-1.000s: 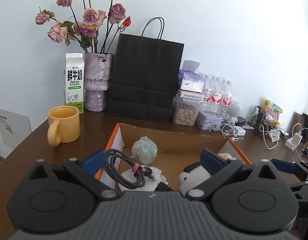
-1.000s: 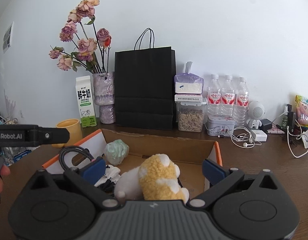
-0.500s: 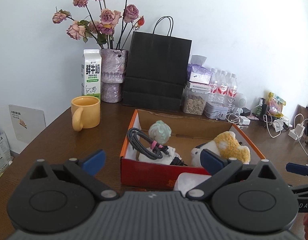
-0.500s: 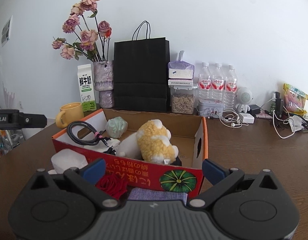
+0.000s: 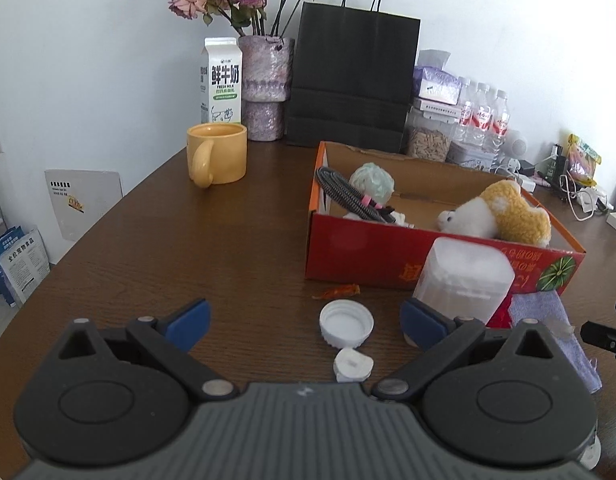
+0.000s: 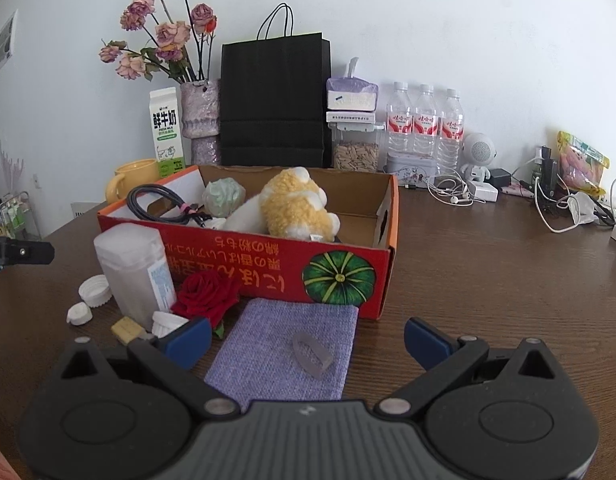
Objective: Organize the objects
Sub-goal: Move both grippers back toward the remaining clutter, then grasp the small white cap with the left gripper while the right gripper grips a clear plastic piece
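We hold both grippers low over the wooden table point(image 5: 168, 248), each spread wide with nothing between its fingers: the left gripper point(image 5: 304, 318) faces open tabletop left of the red cardboard box point(image 6: 268, 268), the right gripper point(image 6: 308, 340) hangs over the purple cloth point(image 6: 284, 348), which lies against the box's near wall. Bare wood runs right of the box to the cables by the wall. In the box we count one yellow plush toy point(image 6: 296, 204), one coiled black cable point(image 6: 156, 204) and one pale green ball point(image 6: 224, 198). In front of it stand one frosted plastic container point(image 6: 132, 268), one red rose point(image 6: 206, 298), one white bottle cap point(image 5: 346, 322), one small white lump point(image 5: 352, 364) and, on the cloth, one clear piece point(image 6: 311, 354), perhaps a clip. Along the wall: one yellow mug point(image 5: 218, 154), three water bottles point(image 6: 426, 120).
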The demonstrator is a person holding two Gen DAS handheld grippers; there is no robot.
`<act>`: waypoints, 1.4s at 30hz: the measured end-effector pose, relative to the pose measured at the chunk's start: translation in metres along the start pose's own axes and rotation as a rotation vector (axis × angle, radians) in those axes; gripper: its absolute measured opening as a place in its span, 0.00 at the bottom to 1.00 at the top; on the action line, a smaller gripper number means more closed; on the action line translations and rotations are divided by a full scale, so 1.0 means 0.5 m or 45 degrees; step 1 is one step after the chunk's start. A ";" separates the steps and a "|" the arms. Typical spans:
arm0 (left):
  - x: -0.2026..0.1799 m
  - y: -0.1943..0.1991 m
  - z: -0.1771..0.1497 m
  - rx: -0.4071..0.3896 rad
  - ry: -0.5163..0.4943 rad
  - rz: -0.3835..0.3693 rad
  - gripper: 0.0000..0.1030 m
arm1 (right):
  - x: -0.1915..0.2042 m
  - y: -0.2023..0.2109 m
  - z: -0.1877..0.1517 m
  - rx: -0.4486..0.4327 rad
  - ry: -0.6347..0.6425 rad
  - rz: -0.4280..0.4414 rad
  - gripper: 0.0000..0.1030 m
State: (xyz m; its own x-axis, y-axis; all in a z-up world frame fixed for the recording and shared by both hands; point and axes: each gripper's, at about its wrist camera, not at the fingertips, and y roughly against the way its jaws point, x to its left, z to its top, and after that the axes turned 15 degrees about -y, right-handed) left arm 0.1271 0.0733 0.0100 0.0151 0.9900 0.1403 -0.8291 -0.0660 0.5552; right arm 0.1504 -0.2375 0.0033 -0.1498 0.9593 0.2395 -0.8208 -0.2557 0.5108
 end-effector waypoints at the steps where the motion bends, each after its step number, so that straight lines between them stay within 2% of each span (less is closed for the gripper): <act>1: 0.000 -0.003 -0.006 0.012 -0.006 -0.002 1.00 | -0.004 -0.004 -0.003 0.009 0.002 -0.001 0.95; 6: -0.004 -0.022 -0.022 0.059 -0.028 -0.010 1.00 | -0.013 -0.029 -0.014 0.061 0.024 0.020 0.68; 12: -0.008 -0.033 -0.029 0.087 -0.026 -0.018 1.00 | -0.002 -0.075 -0.016 0.130 0.099 0.027 0.47; 17: -0.012 -0.036 -0.033 0.093 -0.027 -0.026 1.00 | -0.006 -0.100 -0.017 0.153 0.098 0.023 0.30; 18: -0.014 -0.036 -0.033 0.092 -0.030 -0.031 1.00 | -0.006 -0.099 -0.018 0.152 0.099 0.033 0.22; 20: -0.018 -0.038 -0.033 0.092 -0.034 -0.037 1.00 | -0.003 -0.096 -0.022 0.147 0.115 0.047 0.13; 23: -0.023 -0.044 -0.035 0.100 -0.042 -0.044 1.00 | 0.002 -0.093 -0.025 0.136 0.133 0.045 0.07; 27: -0.029 -0.051 -0.036 0.109 -0.057 -0.048 1.00 | -0.005 -0.089 -0.021 0.122 0.107 0.064 0.05; 37: -0.048 -0.065 -0.034 0.113 -0.092 -0.065 1.00 | -0.018 -0.032 -0.020 -0.095 0.065 0.116 0.04; 42: -0.058 -0.077 -0.032 0.122 -0.112 -0.059 1.00 | -0.024 -0.022 -0.017 -0.134 0.039 0.117 0.04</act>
State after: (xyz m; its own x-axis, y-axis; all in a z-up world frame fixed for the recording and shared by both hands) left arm 0.1499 0.0492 -0.0286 0.1041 0.9778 0.1818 -0.7693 -0.0366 0.6379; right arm 0.1566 -0.2450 -0.0125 -0.2425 0.9361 0.2549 -0.8560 -0.3301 0.3979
